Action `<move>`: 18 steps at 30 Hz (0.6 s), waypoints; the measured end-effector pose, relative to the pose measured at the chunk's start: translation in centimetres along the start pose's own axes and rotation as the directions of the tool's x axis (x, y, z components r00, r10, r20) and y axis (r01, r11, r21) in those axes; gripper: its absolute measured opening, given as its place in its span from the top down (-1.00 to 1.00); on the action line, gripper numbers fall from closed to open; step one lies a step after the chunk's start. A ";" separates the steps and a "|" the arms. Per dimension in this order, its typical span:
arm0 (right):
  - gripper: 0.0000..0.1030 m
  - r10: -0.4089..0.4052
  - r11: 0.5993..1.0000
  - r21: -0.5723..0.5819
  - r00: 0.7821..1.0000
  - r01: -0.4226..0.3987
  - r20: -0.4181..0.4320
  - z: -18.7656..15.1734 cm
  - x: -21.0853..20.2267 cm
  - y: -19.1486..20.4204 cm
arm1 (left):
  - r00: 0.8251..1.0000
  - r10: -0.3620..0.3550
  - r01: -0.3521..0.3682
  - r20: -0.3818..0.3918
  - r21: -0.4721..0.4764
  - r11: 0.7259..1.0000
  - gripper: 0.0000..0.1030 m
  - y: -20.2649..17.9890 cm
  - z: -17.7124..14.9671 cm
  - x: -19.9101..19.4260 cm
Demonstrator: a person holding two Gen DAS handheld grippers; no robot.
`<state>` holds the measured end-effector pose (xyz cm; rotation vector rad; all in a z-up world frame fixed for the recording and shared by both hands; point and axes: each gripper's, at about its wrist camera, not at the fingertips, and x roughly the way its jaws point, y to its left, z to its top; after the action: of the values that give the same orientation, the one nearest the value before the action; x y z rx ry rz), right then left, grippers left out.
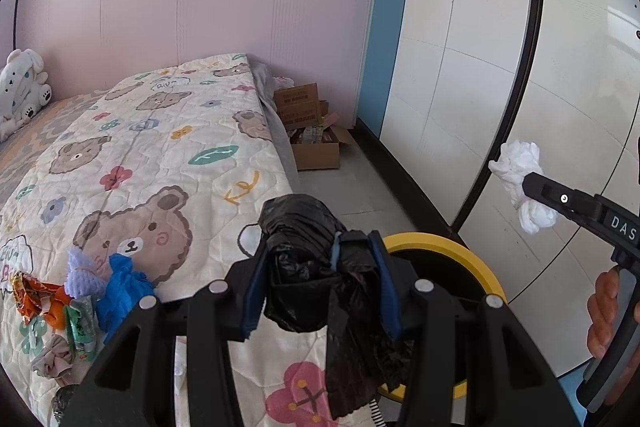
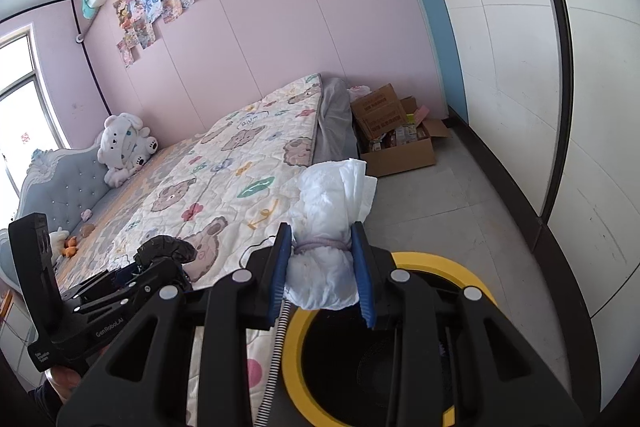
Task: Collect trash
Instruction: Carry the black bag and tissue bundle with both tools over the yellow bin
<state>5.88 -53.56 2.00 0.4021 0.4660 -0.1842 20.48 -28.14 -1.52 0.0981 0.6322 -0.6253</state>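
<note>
My left gripper (image 1: 318, 259) is shut on a crumpled black plastic bag (image 1: 304, 227), held above the bed's edge beside a round bin with a yellow rim (image 1: 440, 241). My right gripper (image 2: 323, 251) is shut on a rolled white diaper (image 2: 332, 203) tied with a band, just above the yellow-rimmed bin (image 2: 294, 339), whose inside is dark. The left wrist view shows the diaper (image 1: 520, 163) at the right, clamped in the right gripper, with a hand on its handle. In the right wrist view the black bag (image 2: 166, 247) shows at the left in the left gripper.
Several wrappers and scraps lie on the bear-print quilt (image 1: 160, 147) at lower left: an orange wrapper (image 1: 32, 297), a green packet (image 1: 82, 327), blue crumpled material (image 1: 120, 287). An open cardboard box (image 2: 400, 143) stands on the floor beyond the bed. White panelled wall (image 1: 480, 67) runs along the right.
</note>
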 end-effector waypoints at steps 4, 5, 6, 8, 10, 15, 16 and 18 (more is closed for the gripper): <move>0.44 -0.011 1.000 0.019 1.000 0.012 -0.015 0.0 1.0 -1.4 | 0.999 -0.024 0.024 -0.034 0.011 1.000 0.14 -1.4 -0.3 2.3; 0.44 -0.014 1.000 0.023 1.000 0.014 -0.019 -0.1 1.2 -1.6 | 0.999 -0.028 0.029 -0.041 0.012 1.000 0.14 -1.7 -0.4 2.7; 0.44 -0.017 0.999 0.028 1.000 0.017 -0.023 -0.1 1.5 -2.0 | 0.998 -0.034 0.034 -0.049 0.014 0.999 0.14 -1.9 -0.5 3.1; 0.44 -0.020 0.999 0.037 0.999 0.021 -0.030 -0.3 2.1 -2.5 | 0.997 -0.043 0.044 -0.064 0.016 0.999 0.14 -2.4 -0.8 4.0; 0.44 -0.022 0.999 0.047 0.999 0.024 -0.041 -0.5 2.7 -3.0 | 0.996 -0.052 0.053 -0.078 0.019 0.998 0.14 -2.9 -1.2 4.8; 0.43 -0.029 0.997 0.064 0.998 0.033 -0.061 -1.1 3.8 -3.9 | 0.992 -0.066 0.069 -0.111 0.021 0.997 0.13 -3.8 -1.9 6.4; 0.43 -0.031 0.997 0.067 0.997 0.036 -0.065 -1.2 4.1 -4.1 | 0.991 -0.069 0.072 -0.117 0.022 0.997 0.13 -4.0 -2.1 6.6; 0.43 -0.033 0.996 0.076 0.997 0.038 -0.074 -1.6 4.5 -4.5 | 0.989 -0.076 0.080 -0.127 0.022 0.997 0.12 -4.2 -2.4 7.2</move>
<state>8.08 -57.34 -2.91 0.4780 0.5394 -0.2230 21.30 -34.64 -7.21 0.1390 0.7527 -0.7072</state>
